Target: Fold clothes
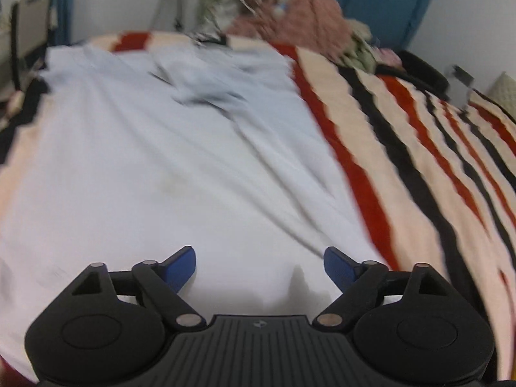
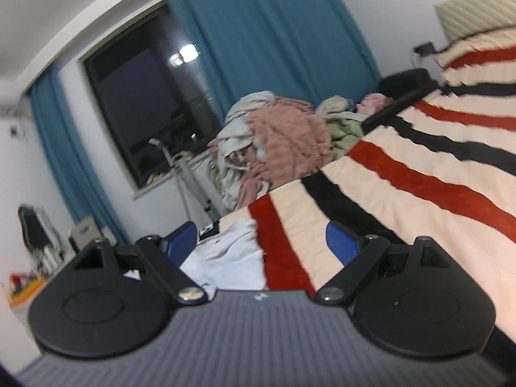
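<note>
White garment (image 1: 167, 161): soft, creased cloth spread flat on the bed in front of your left gripper (image 1: 259, 266); blurred at its far end.
Laundry heap (image 2: 274, 148): pink fuzzy fabric with pale green and grey pieces, piled at the bed's far edge.
Blanket (image 2: 419, 193): cream with red and black stripes, covering the bed.
Room: teal curtains (image 2: 258, 48), dark window (image 2: 145, 103).
Left jaws: wide, holding nothing.
Right gripper (image 2: 261, 242): your jaws wide, empty, above the garment's edge.

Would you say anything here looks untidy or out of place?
Yes: the white garment lies wrinkled and unfolded on the striped blanket, and a jumbled clothes pile slumps at the bed's far edge. Nothing looks damaged.
</note>
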